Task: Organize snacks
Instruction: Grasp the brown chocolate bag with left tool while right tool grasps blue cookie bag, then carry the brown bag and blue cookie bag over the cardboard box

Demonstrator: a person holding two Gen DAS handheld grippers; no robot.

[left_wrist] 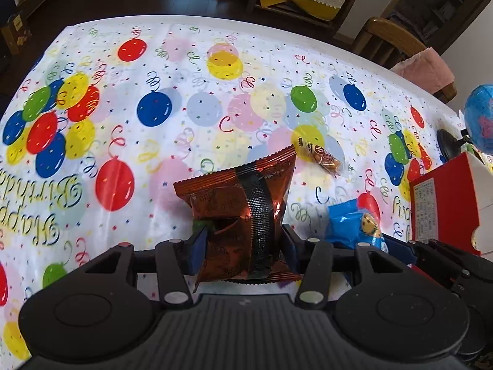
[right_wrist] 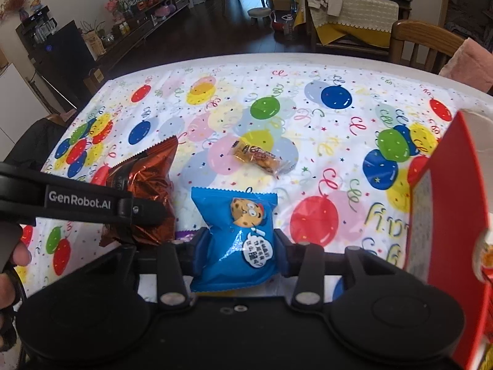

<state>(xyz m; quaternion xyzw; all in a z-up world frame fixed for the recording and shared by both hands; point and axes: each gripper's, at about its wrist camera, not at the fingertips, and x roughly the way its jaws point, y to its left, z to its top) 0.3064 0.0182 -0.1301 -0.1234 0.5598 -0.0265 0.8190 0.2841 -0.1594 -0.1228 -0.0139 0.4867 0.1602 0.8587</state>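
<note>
While the small candy point(right_wrist: 262, 157) is lying loose on the bench point(left_wrist: 191, 49), we are gripping two packets (both unboxed): left tongs point(left_wrist: 243, 243) squeezing the brown bag point(left_wrist: 243, 197), right tongs point(right_wrist: 238, 246) squeezing the blue cookie pack point(right_wrist: 237, 240), with the red box point(right_wrist: 443, 215) waiting.

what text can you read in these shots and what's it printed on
"GenRobot.AI": on the arm of the left gripper.
"Happy Birthday" (partly cut off): tablecloth script, seen upside down.
Blue cookie packet: speech-bubble characters, too small to read.
Brown foil packet: black strip print, blurred.
Red box: label table, unreadable.
Small yellow snack: print unreadable.
</note>
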